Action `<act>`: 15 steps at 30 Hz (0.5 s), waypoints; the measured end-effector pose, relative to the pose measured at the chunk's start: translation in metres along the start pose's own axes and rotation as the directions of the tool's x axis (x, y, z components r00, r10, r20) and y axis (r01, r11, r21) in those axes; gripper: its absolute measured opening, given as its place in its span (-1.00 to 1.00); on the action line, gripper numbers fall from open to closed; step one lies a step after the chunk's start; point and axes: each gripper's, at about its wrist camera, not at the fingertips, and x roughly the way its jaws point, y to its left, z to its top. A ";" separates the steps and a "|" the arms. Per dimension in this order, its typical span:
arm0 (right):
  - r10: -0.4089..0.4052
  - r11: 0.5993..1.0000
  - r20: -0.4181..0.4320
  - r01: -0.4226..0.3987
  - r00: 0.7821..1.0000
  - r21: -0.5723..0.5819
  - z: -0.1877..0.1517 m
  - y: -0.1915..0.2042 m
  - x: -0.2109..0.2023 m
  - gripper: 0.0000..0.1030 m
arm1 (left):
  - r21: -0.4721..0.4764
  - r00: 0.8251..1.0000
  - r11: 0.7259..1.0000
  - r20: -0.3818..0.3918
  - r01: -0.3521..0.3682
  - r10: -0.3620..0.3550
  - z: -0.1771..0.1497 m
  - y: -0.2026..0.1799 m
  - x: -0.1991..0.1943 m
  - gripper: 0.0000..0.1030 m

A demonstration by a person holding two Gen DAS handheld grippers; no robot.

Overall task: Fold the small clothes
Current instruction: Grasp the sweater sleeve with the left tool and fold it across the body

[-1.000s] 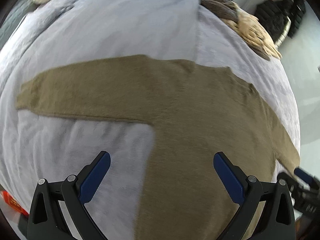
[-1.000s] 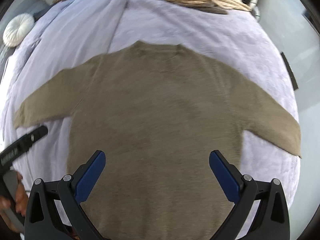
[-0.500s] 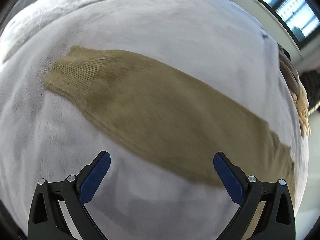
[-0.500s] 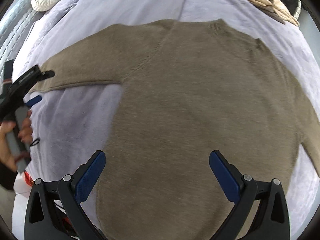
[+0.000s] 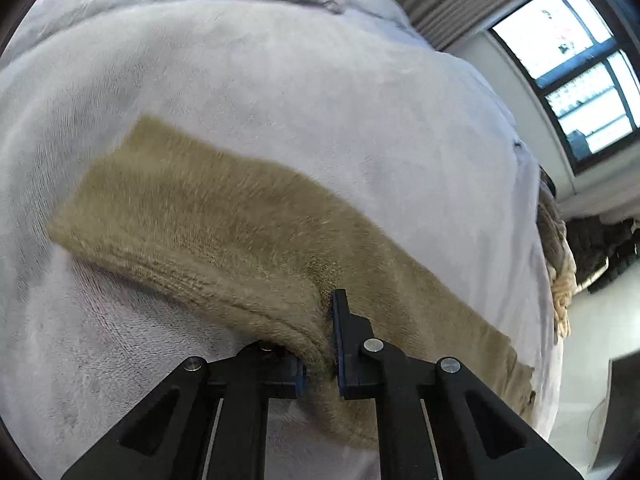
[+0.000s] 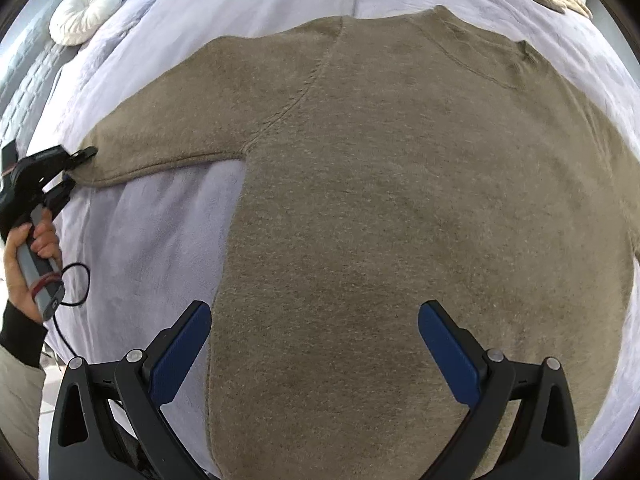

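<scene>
A tan knit sweater [image 6: 400, 200] lies flat on the pale blanket [image 6: 152, 240], neck toward the far side. In the left wrist view its sleeve [image 5: 200, 220] runs across the blanket. My left gripper [image 5: 324, 344] is closing tight on a bunched fold near the sleeve's lower edge, with the fabric pinched between the pads. The right wrist view shows that gripper [image 6: 76, 168] at the sleeve's cuff end, held by a person's hand [image 6: 28, 256]. My right gripper [image 6: 316, 344] hangs open over the sweater's lower body with nothing between its fingers.
A round white cushion [image 6: 86, 12] lies at the far left of the bed. A heap of beige and brown knits [image 5: 560, 272] sits at the bed's far edge. A window [image 5: 580, 60] and a curtain stand beyond the bed. A thin black cord loops near the hand.
My left gripper swept out along the sleeve, dropped onto it and went from wide open to shut on the fabric. My right gripper lowered toward the sweater's body and stayed open.
</scene>
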 end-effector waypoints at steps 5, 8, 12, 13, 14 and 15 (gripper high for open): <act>0.033 0.997 0.032 -0.035 0.999 0.067 -0.002 -0.026 -0.005 1.00 | 0.177 0.996 0.981 0.016 0.079 -0.083 -0.003 -0.056 -0.031 -0.80; 0.040 0.993 0.066 -0.046 0.997 0.105 -0.005 -0.049 -0.017 1.00 | 0.284 0.984 0.943 -0.010 0.173 -0.178 -0.015 -0.111 -0.041 -0.82; 0.031 0.982 0.108 -0.050 0.994 0.180 -0.001 -0.091 -0.031 1.00 | 0.420 0.939 0.841 -0.115 0.341 -0.323 -0.045 -0.192 -0.050 -0.86; 0.024 0.978 0.123 -0.049 0.992 0.204 -0.003 -0.105 -0.036 1.00 | 0.454 0.924 0.806 -0.153 0.380 -0.350 -0.057 -0.214 -0.050 -0.86; 0.016 0.974 0.134 -0.046 0.991 0.222 -0.004 -0.116 -0.039 1.00 | 0.476 0.909 0.775 -0.193 0.416 -0.370 -0.070 -0.238 -0.045 -0.86; 0.007 0.970 0.143 -0.042 0.990 0.241 -0.005 -0.127 -0.042 1.00 | 0.499 0.894 0.741 -0.235 0.449 -0.383 -0.085 -0.258 -0.042 -0.86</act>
